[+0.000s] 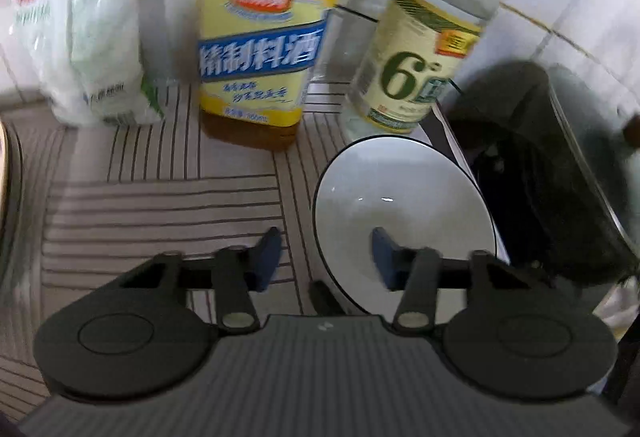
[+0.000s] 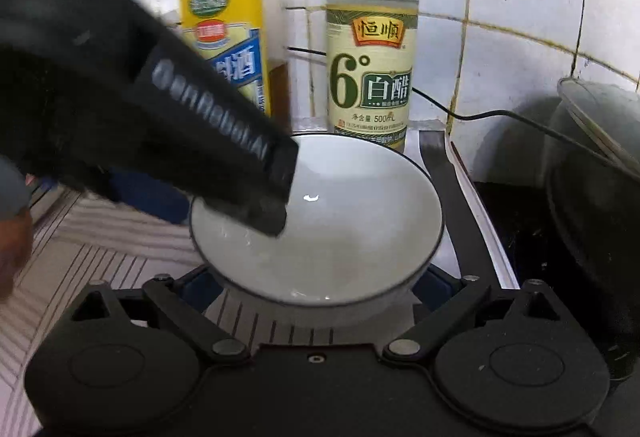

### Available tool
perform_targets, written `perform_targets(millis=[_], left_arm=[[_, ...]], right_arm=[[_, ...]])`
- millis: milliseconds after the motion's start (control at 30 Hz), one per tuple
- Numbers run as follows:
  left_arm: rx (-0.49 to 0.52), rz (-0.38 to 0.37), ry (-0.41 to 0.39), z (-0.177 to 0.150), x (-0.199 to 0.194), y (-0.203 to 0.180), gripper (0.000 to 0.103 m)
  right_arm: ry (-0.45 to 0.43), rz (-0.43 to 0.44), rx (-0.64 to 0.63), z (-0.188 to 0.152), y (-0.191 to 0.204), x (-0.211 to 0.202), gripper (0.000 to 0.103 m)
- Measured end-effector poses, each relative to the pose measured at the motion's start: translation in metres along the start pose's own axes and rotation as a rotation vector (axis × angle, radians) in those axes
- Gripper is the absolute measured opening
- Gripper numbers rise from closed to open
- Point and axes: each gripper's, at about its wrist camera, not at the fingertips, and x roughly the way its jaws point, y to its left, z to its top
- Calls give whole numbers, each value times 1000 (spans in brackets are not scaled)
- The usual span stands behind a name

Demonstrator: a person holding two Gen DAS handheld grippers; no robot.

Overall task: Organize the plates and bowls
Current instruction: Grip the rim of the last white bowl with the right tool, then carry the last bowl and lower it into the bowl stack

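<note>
Two tools [image 1: 324, 257] [image 2: 316, 281] around white bowl [image 2: 340, 237]

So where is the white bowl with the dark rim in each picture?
Left wrist view: the white bowl with the dark rim sits right of centre, its left rim between the left gripper fingers.
Right wrist view: centre, partly covered by the other gripper.
Shared landmark: the clear vinegar bottle with the cream label behind the bowl.

White bowl [image 2: 320, 221] sitting on the striped counter [image 2: 80, 257], right gripper [image 2: 320, 283] spread wide with its blue pads flanking the bowl's near side. Left gripper [image 2: 264, 213] dipping over the bowl's left rim. Vinegar bottle [image 2: 370, 73] standing just behind the bowl.
</note>
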Motion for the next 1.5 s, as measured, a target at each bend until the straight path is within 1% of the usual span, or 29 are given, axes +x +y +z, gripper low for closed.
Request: perform_targets(millis=[67,100,133,167,367,567,733,833,933,967,1067,1200,1267,1367,1433,1500], left_arm=[[-12,-23,5,0,3,2,29],[-15,-26,10,0,5,3,20],[-21,-24,13,0,7,4,17],[-16,-19,14,-1,8,4,16],[32,24,4,-10,1,-3,15],[37,42,-10,-23,-28,2,15],[67,64,-24,-36,-67,11,15],[97,42,-69,-46,-95,19,15],[90,6,-71,-53,-125,33,15],[89,0,-73,-56,-134,35,15],[75,5,-80,-64,-159,45,15],[49,22,-89,-75,-189,58,15],[44,41,-94,-82,-203,63,15],[38,65,-107,-94,-222,74,15],[43,79,-128,-101,-234,80,15],[41,85,-127,-107,-243,87,15]], right_arm=[[8,4,35,4,0,5,101],[7,3,34,6,-1,10,101],[2,-1,25,6,0,11,101],[-4,-3,18,5,0,11,101],[-37,23,-7,0,-1,10,101],[-62,49,2,-7,8,-7,101],[-80,70,-13,-12,31,-35,101],[-102,89,-7,-15,45,-57,101],[-128,129,5,-17,56,-83,101],[-134,130,-2,-18,61,-89,101],[-159,138,-32,-19,76,-110,101],[-180,185,-86,-20,95,-134,101],[-187,216,-100,-23,106,-151,101],[-191,264,-124,-24,117,-164,101],[-185,313,-111,-24,122,-171,102],[-185,353,-101,-26,127,-176,102]])
